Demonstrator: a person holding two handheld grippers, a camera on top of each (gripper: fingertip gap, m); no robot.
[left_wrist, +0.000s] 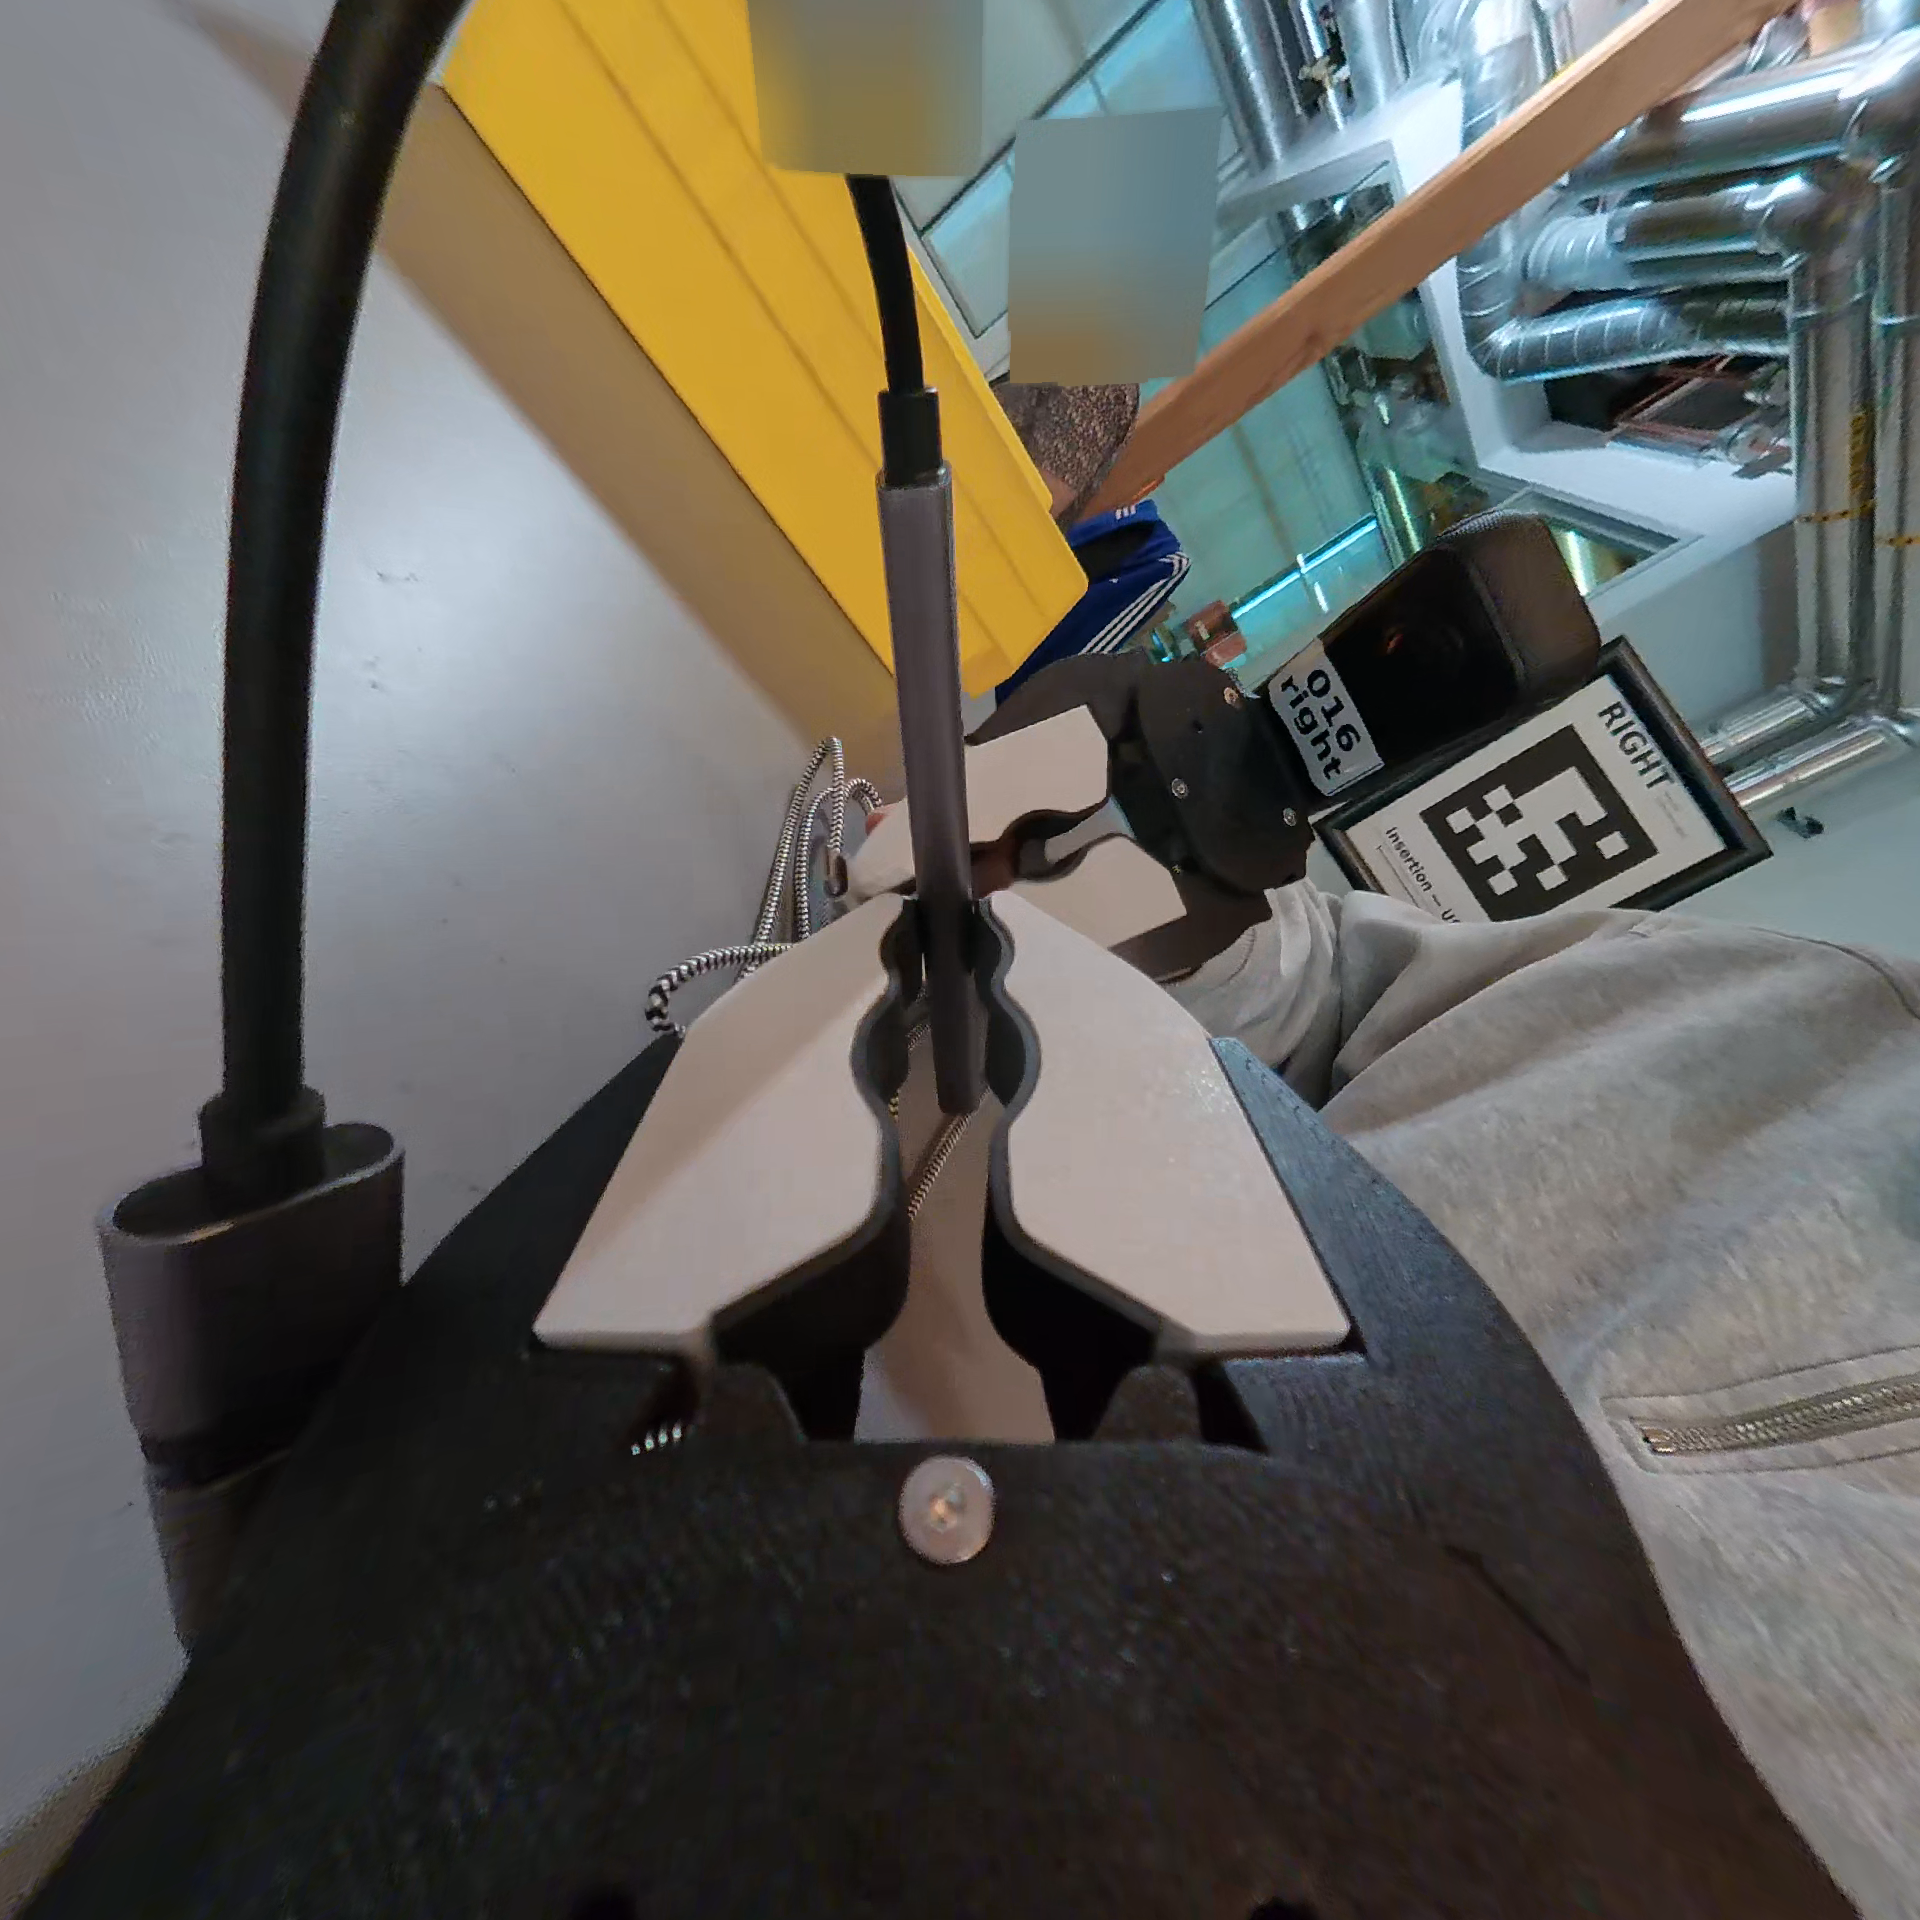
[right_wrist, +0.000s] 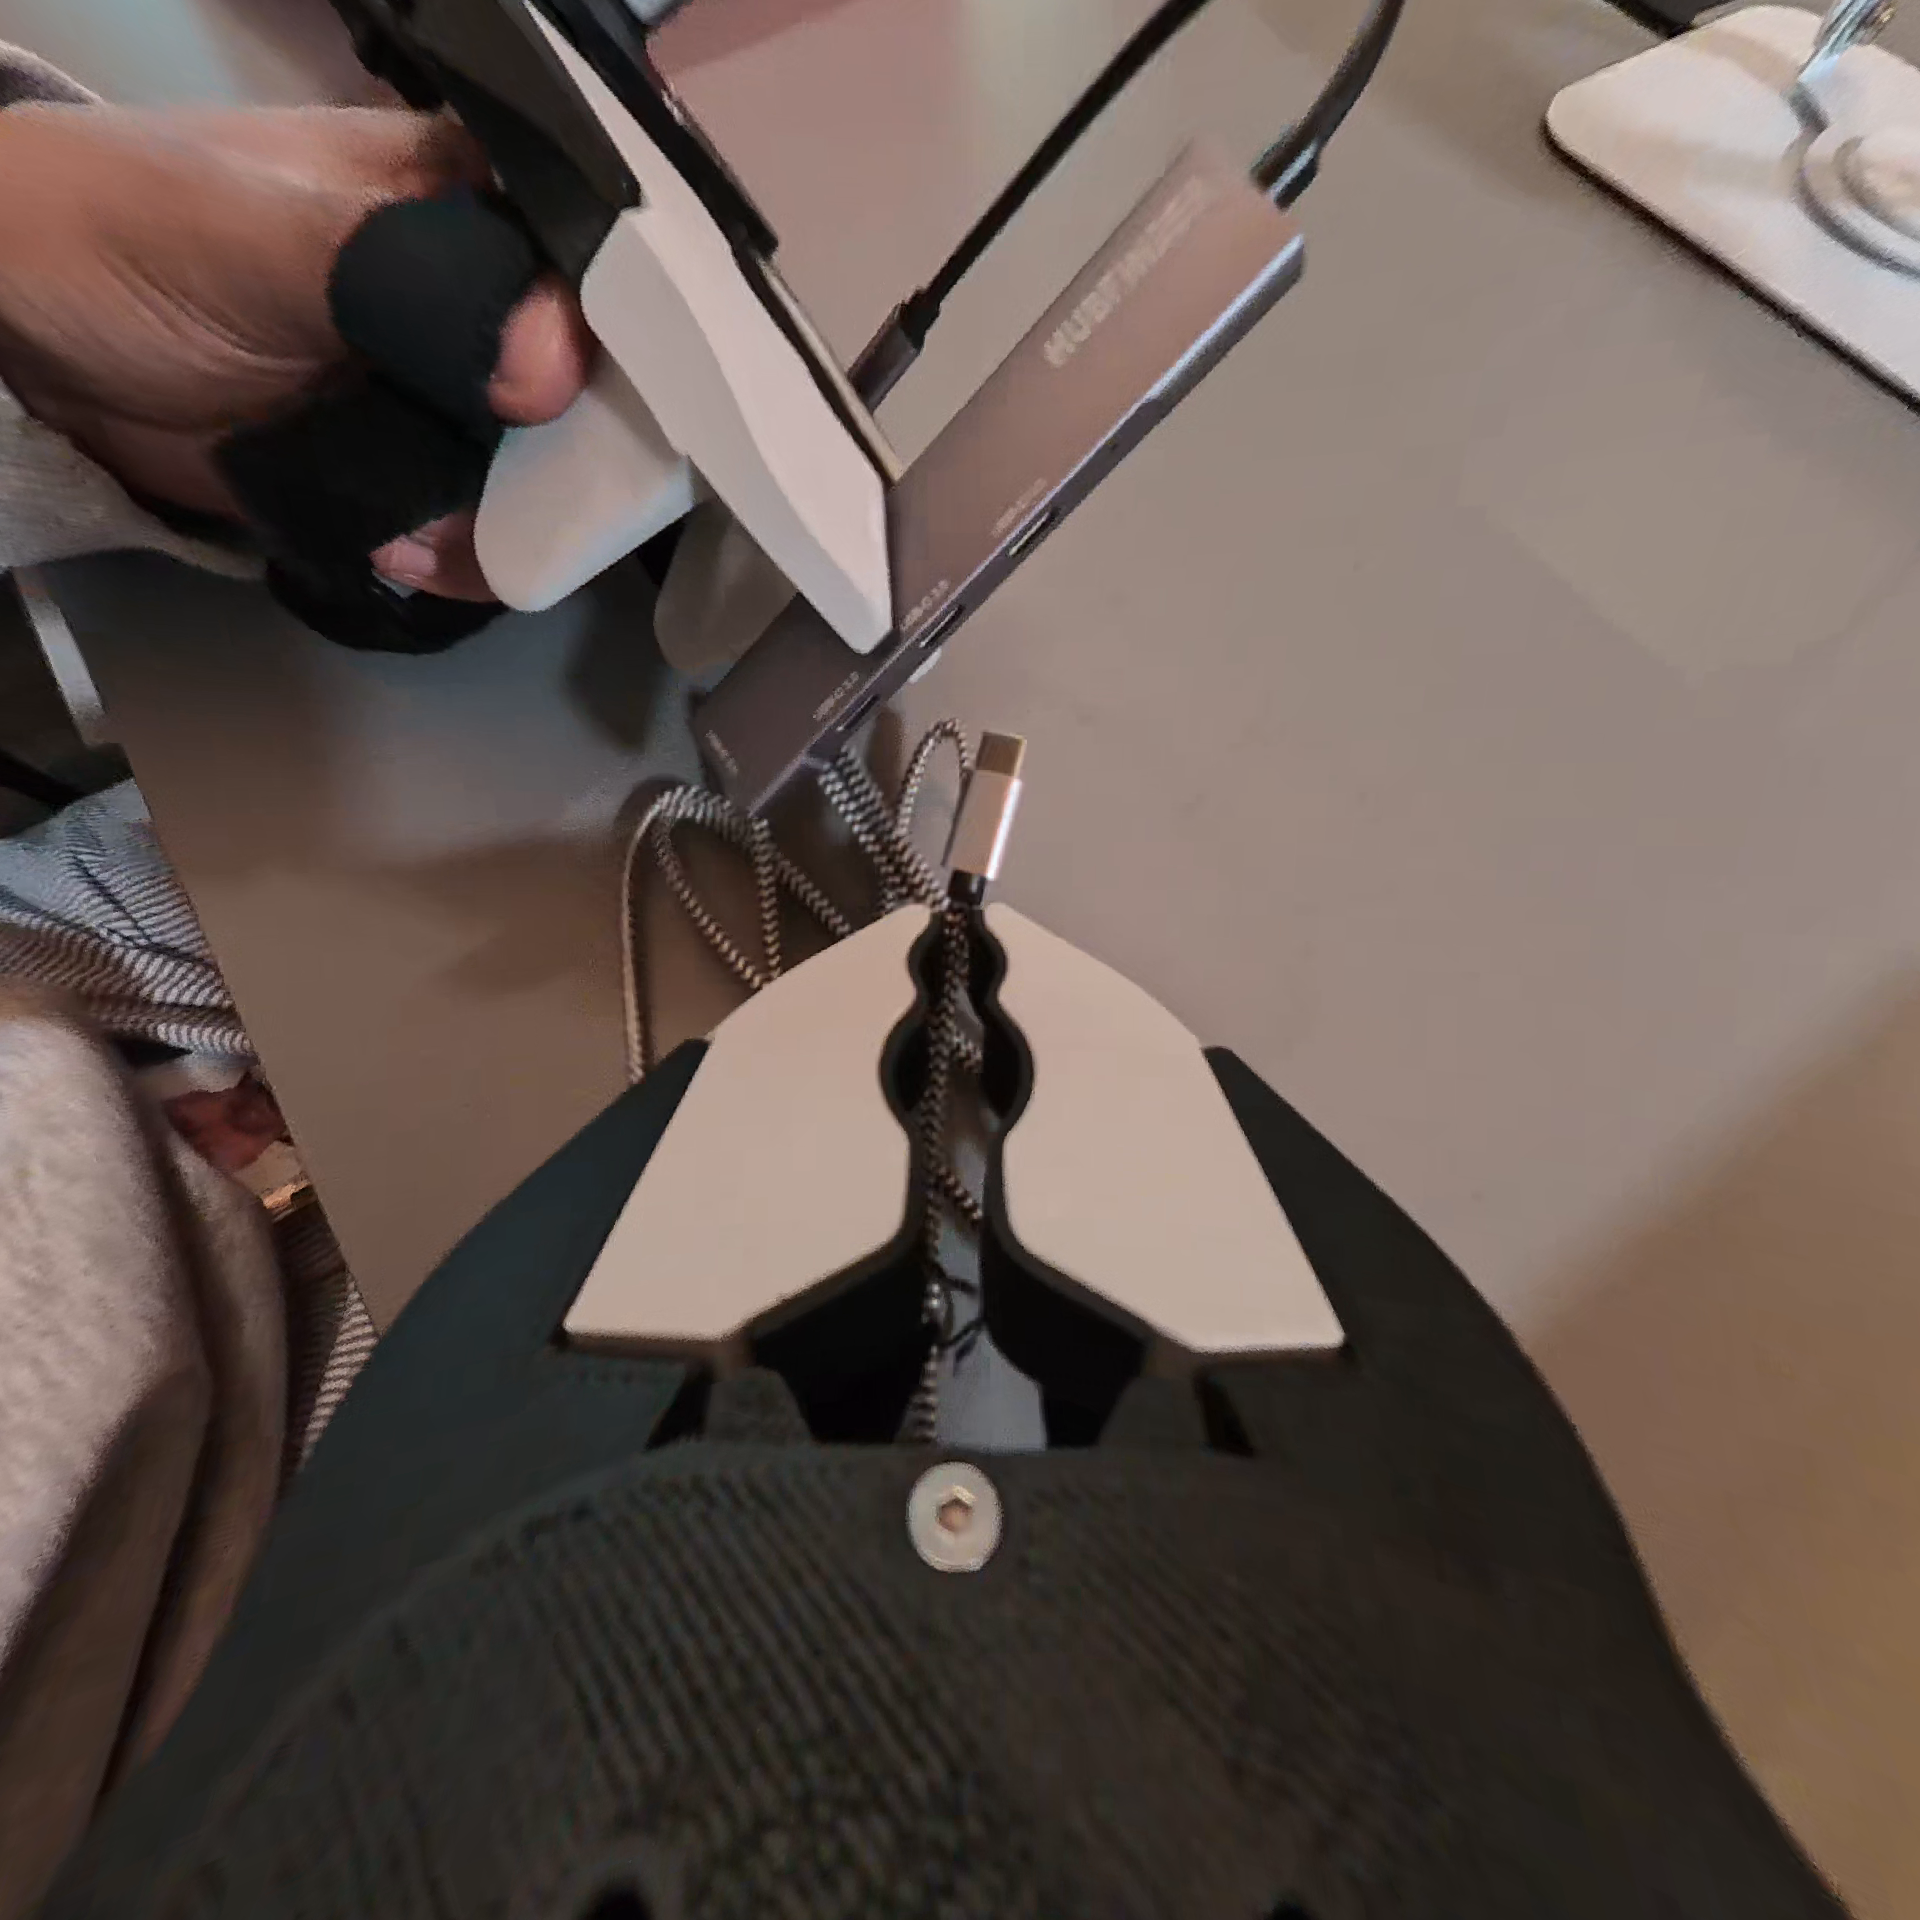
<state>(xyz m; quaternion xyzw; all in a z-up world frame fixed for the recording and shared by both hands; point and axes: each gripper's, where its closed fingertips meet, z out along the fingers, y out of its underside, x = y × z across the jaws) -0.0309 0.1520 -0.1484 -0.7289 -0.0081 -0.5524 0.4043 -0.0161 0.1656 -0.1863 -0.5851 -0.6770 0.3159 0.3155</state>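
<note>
Fingers of the left gripper (left_wrist: 943, 997) pinch a slim grey metal hub (left_wrist: 928, 727) edge-on. The right gripper (right_wrist: 961, 935) clamps a black-and-white braided cable (right_wrist: 940, 1070); its silver plug (right_wrist: 989, 805) sits unplugged, ports just beyond at eleven o'clock.

The flat grey metal hub (right_wrist: 1091, 416) hangs above the beige table (right_wrist: 1455, 831); the braided black-and-white cable (right_wrist: 727, 883) lies beneath it
</note>
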